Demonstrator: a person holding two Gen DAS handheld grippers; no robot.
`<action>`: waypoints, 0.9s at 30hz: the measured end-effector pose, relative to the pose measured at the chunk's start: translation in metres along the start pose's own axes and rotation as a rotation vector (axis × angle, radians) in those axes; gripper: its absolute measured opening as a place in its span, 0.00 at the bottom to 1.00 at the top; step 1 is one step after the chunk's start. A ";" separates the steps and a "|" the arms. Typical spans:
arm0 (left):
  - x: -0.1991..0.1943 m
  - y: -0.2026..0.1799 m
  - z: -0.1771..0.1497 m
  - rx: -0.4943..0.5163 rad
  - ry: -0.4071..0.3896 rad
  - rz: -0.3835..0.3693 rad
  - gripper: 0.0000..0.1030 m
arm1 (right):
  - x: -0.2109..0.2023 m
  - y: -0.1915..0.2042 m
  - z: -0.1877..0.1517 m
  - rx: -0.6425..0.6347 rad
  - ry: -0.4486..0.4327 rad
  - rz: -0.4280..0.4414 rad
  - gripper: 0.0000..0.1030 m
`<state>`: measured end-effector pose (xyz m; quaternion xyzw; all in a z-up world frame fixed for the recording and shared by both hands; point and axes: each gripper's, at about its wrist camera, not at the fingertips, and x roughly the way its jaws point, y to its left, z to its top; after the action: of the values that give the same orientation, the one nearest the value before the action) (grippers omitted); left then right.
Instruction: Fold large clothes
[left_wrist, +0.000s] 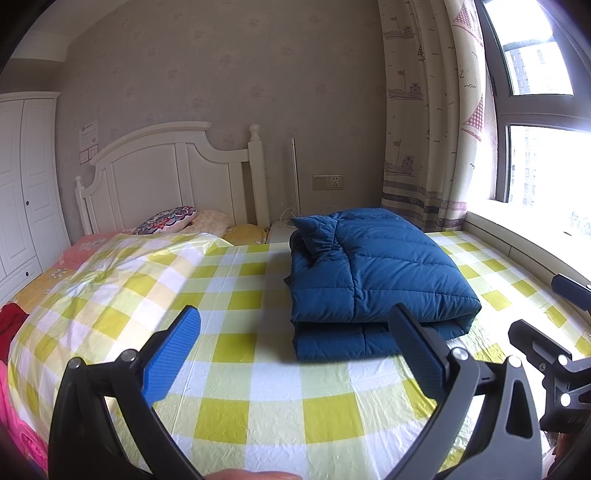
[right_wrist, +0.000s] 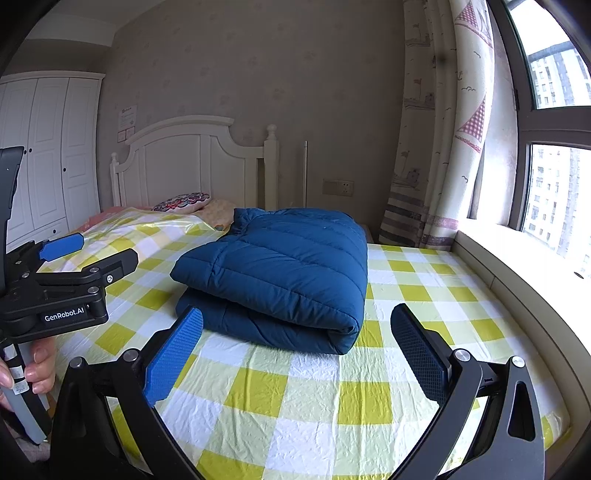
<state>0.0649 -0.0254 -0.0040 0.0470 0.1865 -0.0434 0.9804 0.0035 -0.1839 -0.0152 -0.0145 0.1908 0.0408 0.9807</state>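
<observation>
Both of my grippers, left gripper and right gripper, hang wide open and empty over the yellow-checked plastic bed cover, so with the blue quilted down jacket lying folded ahead, I judge light edge-squaring beats regripping.

- Bed fills the foreground, under a yellow, white and pale green checked cover.
- White headboard at the bed's far end, against a beige patterned wall.
- Pillows at the foot of the headboard.
- White wardrobe left of the bed.
- Wall socket right of the headboard.
- Curtain with boat print beside the window, right of the bed; bright daylight, tower blocks outside.
</observation>
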 end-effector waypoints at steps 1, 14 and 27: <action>0.000 0.000 0.000 0.001 0.000 0.001 0.98 | 0.000 0.000 0.000 0.000 0.000 0.000 0.95; -0.006 -0.005 -0.002 0.009 -0.022 0.012 0.98 | 0.000 0.002 -0.001 -0.005 -0.002 0.000 0.95; 0.023 -0.009 -0.009 0.075 0.056 -0.091 0.98 | 0.027 -0.004 -0.018 -0.030 0.092 0.005 0.95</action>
<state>0.0822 -0.0345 -0.0220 0.0765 0.2141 -0.0935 0.9693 0.0224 -0.1868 -0.0421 -0.0304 0.2353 0.0455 0.9704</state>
